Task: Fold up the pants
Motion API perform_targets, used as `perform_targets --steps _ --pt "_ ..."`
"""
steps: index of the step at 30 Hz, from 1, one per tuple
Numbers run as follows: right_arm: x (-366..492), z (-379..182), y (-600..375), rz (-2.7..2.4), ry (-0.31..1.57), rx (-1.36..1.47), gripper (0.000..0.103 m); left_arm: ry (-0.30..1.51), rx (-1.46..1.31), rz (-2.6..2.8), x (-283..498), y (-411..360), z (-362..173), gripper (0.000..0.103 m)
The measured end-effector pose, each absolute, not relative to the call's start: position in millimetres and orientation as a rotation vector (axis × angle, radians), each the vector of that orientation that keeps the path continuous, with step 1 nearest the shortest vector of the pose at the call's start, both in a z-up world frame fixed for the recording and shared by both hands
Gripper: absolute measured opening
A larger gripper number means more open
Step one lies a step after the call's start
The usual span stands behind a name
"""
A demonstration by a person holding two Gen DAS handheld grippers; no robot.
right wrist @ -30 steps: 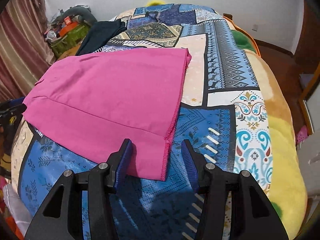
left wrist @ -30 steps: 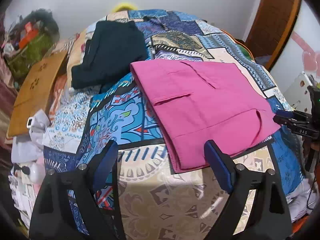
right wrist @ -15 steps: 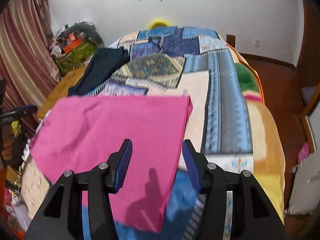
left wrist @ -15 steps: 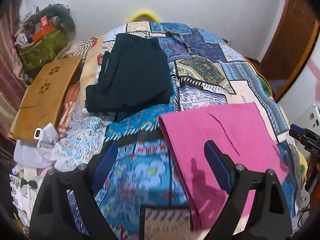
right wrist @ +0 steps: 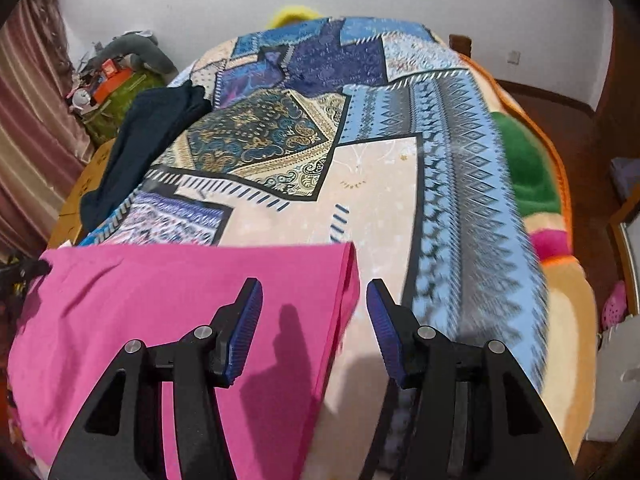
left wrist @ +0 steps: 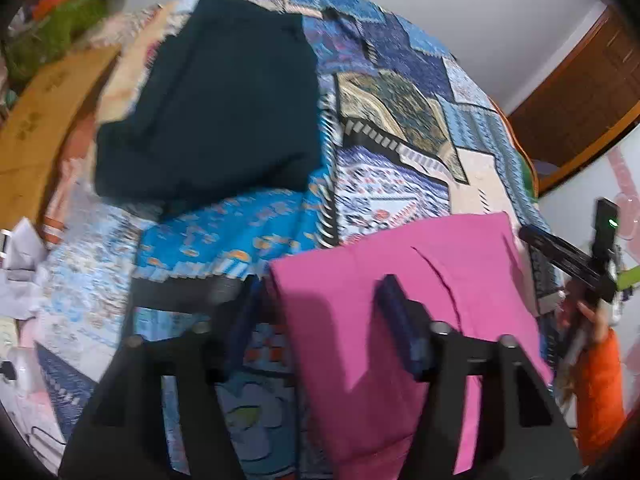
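Both my claws hang over the folded pink pants (right wrist: 168, 320), which lie flat at the near edge of the patchwork bed cover (right wrist: 380, 184); my left claw (left wrist: 320, 312) is closing with the pants' left edge between its 2 pads but not pinched, narrower than 1 second ago. My right claw (right wrist: 314, 320) stays half open astride the pants' right corner, gripping nothing. Since then both have advanced, so the folded dark garment (left wrist: 216, 96) looms larger.

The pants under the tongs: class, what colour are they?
Plain magenta pink pants, no pattern; the right wrist view shows them best.
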State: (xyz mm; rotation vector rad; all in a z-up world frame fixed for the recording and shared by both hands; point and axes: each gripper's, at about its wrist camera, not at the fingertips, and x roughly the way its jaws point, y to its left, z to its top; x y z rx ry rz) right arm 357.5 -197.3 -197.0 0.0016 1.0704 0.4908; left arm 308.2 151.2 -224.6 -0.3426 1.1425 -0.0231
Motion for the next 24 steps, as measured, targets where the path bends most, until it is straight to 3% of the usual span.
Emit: perform_targets --steps 4,6,8,14,16,24 --pt "372.3 -212.9 -183.9 0.505 1.095 -0.037 0.049 1.137 -0.334 -0.023 310.5 147.3 -228.7 0.045" --pt "375.4 -221.0 -177.0 0.515 1.107 -0.076 0.034 1.123 -0.326 -0.017 309.2 147.6 -227.3 0.039" --pt "375.8 -230.6 -169.0 0.519 1.122 -0.145 0.010 1.113 -0.311 -0.017 308.0 147.5 -226.5 0.033" --pt "375.9 -235.2 -164.1 0.496 1.102 -0.230 0.001 1.087 -0.195 0.041 301.3 140.7 -227.1 0.030" --pt "377.2 -237.6 -166.2 0.489 1.106 -0.224 0.001 1.085 -0.155 0.123 298.4 144.3 -230.1 0.018" --pt "375.9 -232.7 -164.9 0.462 1.097 -0.237 0.004 1.072 -0.189 0.094 286.2 158.4 -216.8 0.019"
